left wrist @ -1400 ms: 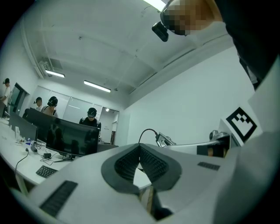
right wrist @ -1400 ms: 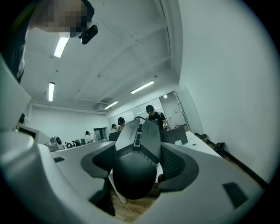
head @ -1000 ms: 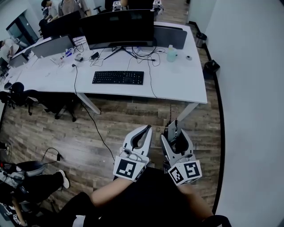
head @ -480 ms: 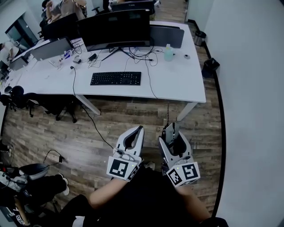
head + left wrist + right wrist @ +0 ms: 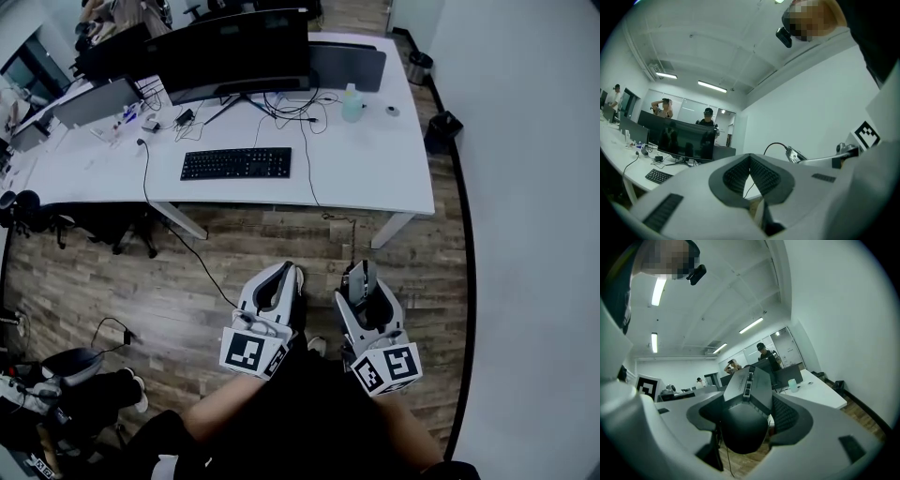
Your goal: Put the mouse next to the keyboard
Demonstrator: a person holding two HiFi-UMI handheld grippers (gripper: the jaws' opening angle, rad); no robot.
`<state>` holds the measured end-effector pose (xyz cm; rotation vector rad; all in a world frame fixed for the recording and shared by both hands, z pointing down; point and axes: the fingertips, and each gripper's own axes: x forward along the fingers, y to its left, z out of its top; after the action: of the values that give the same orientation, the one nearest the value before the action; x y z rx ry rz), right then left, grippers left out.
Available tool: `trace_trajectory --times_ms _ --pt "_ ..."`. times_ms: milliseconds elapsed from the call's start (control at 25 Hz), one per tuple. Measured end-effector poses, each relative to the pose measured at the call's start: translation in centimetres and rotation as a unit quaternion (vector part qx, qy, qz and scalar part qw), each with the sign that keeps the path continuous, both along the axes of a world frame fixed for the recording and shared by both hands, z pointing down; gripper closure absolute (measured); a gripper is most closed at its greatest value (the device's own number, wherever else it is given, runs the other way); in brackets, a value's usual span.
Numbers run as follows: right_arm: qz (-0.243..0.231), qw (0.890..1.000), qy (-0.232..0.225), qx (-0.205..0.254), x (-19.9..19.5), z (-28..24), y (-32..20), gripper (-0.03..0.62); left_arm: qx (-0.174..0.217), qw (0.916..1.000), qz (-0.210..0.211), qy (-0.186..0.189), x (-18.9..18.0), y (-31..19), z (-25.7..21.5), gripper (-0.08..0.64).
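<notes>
the right gripper (image 5: 362, 274) had its jaws clenched on the dark mouse (image 5: 743, 420), held over the wooden floor (image 5: 141, 281) on the near side of the white counter (image 5: 375, 173). the left gripper (image 5: 289, 272), just beside it, had its jaws pressed together on nothing. the keyboard (image 5: 236, 163) lay well apart on the counter, before a monitor (image 5: 234, 47).

Desk (image 5: 375, 178) bears monitor (image 5: 234, 47) and perhaps a bottle (image 5: 352, 103).

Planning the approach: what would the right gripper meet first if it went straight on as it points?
Likely the white desk, its bare part right of the keyboard. Depth is unclear: the right gripper, holding the mouse, may pass above it.
</notes>
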<state>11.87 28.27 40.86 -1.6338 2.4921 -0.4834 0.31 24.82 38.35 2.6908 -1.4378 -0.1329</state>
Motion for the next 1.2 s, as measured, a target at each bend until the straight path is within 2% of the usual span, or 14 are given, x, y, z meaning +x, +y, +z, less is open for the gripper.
trace_trajectory --times_ms 480,880,1080,1200 --pt "0.004 1.000 0.015 -0.022 0.2 0.6 -8.6 0.279 -0.008 0.9997 0.009 0.021 0.3 -8.8 0.9 0.557" --pt "0.012 0.998 0.041 -0.046 -0.6 -0.3 -20.5 0.279 -0.036 0.9987 0.010 0.035 -0.7 -19.8 1.4 0.557" --pt "0.027 0.997 0.044 -0.052 -0.9 -0.6 -26.2 0.279 -0.031 0.9987 0.015 0.037 -1.8 -25.9 0.6 0.557" --pt "0.039 0.997 0.038 -0.061 -1.2 -0.2 -29.4 0.279 -0.031 0.9982 0.032 0.040 -2.1 -28.7 0.6 0.557"
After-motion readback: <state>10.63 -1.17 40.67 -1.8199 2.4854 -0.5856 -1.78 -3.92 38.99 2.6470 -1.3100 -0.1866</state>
